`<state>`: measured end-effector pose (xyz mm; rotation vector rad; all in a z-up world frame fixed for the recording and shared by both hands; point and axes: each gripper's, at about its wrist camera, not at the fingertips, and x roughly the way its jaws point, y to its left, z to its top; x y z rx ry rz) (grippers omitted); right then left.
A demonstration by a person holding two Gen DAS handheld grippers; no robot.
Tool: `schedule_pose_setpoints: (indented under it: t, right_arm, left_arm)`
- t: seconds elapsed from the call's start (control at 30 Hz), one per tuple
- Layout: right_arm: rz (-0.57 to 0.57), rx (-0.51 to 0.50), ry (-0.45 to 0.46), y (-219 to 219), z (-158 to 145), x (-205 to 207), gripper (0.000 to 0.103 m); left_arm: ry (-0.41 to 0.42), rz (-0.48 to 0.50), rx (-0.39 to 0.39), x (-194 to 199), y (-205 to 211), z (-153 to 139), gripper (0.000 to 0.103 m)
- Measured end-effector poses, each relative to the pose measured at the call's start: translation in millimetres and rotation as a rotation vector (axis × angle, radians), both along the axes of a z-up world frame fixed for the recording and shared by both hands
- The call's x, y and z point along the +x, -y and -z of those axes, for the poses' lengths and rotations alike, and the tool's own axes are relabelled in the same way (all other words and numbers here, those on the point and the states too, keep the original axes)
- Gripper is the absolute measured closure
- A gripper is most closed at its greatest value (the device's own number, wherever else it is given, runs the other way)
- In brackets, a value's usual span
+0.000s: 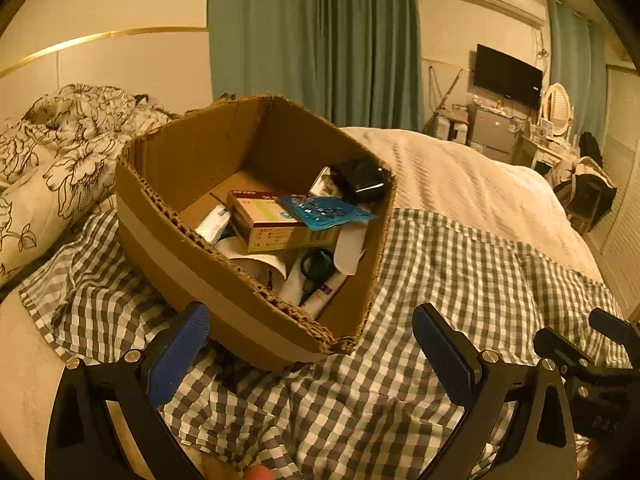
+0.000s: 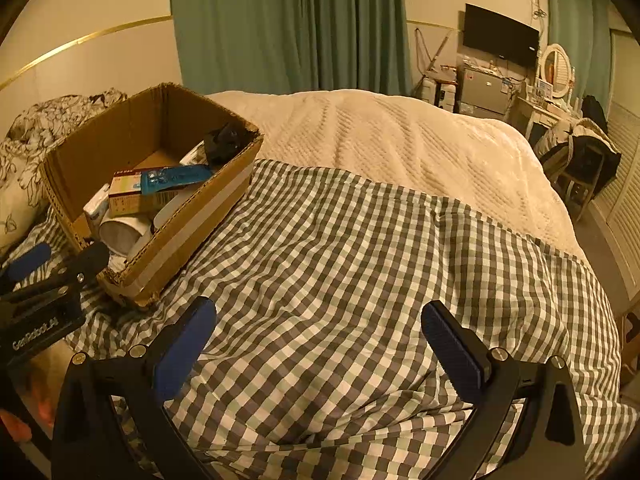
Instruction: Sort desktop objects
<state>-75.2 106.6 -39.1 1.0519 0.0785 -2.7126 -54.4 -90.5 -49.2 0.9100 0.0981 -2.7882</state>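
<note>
An open cardboard box (image 1: 172, 240) stands on a checked cloth (image 1: 460, 280) on the bed. In it lie a medicine carton (image 1: 276, 220), a blue blister pack (image 1: 324, 210), a black pouch (image 1: 360, 178), scissors (image 1: 316, 266) and white tubes. My left gripper (image 1: 310, 338) is open and empty, just in front of the box's near corner. In the right wrist view the box (image 2: 192, 220) is at the left and my right gripper (image 2: 318, 330) is open and empty over bare checked cloth (image 2: 360, 260). The left gripper's fingers (image 2: 28, 262) show beside the box.
A flowered duvet (image 1: 60, 160) is bunched left of the box. A cream blanket (image 2: 400, 140) covers the bed beyond the cloth. Teal curtains, a TV (image 1: 508, 74), a small fridge and a dressing table stand at the far wall. A chair with bags (image 2: 580, 164) is at the right.
</note>
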Motion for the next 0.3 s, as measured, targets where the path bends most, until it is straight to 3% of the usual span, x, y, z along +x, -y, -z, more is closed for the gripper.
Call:
schedule_pose_setpoints:
  t: [0.3]
  right_arm:
    - [0.017,-0.015,0.023,-7.9,1.2,-3.2,0.0]
  left_arm:
    - [0.005,0.094,0.024,3.1,-11.0,4.3,0.0]
